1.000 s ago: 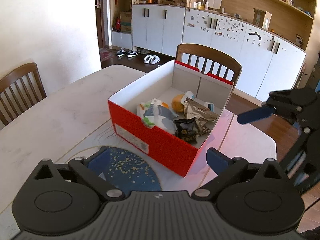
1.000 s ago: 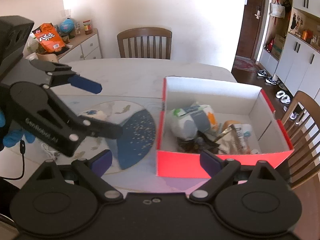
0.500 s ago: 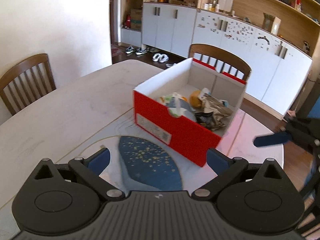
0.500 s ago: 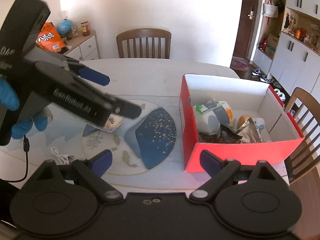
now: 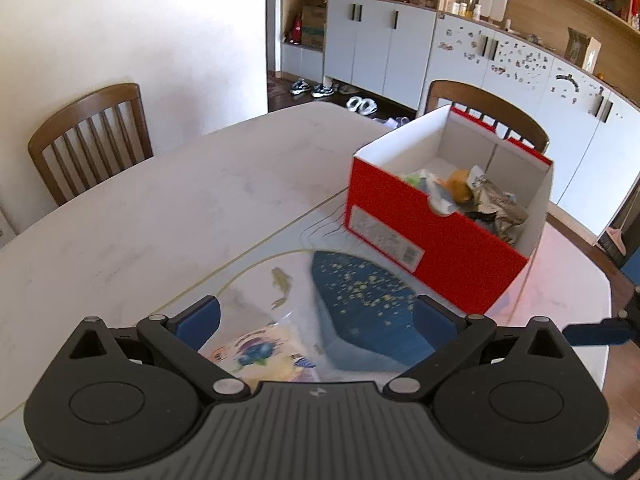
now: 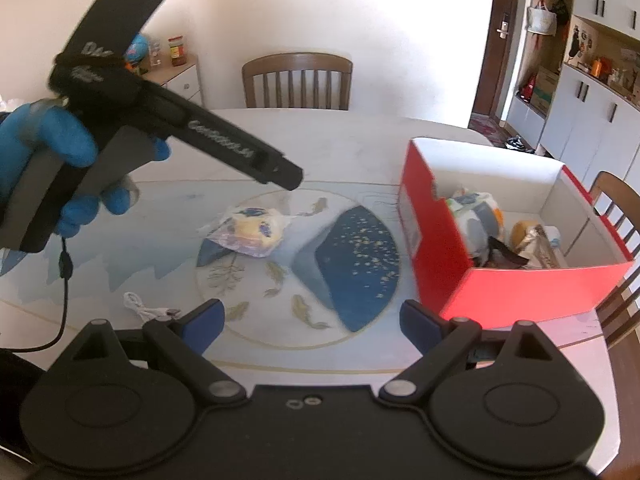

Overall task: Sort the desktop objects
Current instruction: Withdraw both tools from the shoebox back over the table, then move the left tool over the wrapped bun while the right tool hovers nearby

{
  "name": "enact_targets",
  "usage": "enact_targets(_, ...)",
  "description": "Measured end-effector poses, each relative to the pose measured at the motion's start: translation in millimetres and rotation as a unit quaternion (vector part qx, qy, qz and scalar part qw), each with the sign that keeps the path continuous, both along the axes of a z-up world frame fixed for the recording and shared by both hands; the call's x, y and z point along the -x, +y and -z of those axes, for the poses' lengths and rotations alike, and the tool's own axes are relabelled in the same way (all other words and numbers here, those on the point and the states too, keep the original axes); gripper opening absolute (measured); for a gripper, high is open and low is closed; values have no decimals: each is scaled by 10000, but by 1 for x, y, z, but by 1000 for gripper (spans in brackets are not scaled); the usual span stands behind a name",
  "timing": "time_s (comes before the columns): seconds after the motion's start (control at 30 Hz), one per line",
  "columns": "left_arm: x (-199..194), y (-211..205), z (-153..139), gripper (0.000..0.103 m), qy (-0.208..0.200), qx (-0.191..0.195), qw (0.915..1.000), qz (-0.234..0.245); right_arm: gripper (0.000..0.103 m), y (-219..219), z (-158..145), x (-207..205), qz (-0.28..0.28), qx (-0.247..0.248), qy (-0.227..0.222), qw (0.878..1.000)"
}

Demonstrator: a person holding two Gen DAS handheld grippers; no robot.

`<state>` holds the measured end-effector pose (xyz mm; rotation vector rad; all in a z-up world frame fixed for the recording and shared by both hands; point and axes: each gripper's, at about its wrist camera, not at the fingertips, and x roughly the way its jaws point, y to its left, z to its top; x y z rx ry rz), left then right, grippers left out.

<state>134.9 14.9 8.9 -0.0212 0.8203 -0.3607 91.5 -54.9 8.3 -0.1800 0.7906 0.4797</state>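
Observation:
A red box (image 5: 436,240) with a white inside stands on the table's right side and holds several snack packs and an orange fruit (image 5: 460,190); it also shows in the right wrist view (image 6: 516,284). A clear bag with a yellow pastry (image 6: 250,232) lies on the round mat, and shows just below my left gripper (image 5: 316,320) in the left wrist view (image 5: 260,356). The left gripper is open and empty above it. My right gripper (image 6: 310,320) is open and empty over the mat's near edge.
A white cable (image 6: 148,310) lies on the table near the right gripper's left finger. Wooden chairs (image 5: 90,142) stand around the white table (image 5: 160,216). A blue-gloved hand (image 6: 52,148) holds the left gripper's body high at the left.
Both grippers have pulled back to the left, away from the box. The left gripper has swung over the pastry bag, which has come into its view.

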Motion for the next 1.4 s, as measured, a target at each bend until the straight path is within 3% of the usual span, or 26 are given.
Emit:
enact_targets(0.77, -8, 30, 33, 103, 174, -114, 9997, -120, 95, 57, 22, 15, -173, 3, 156, 9997)
enact_targets(1.4, -19, 43, 57, 103, 192, 0, 9997, -125, 95, 127, 70, 17, -637, 69, 369, 9973)
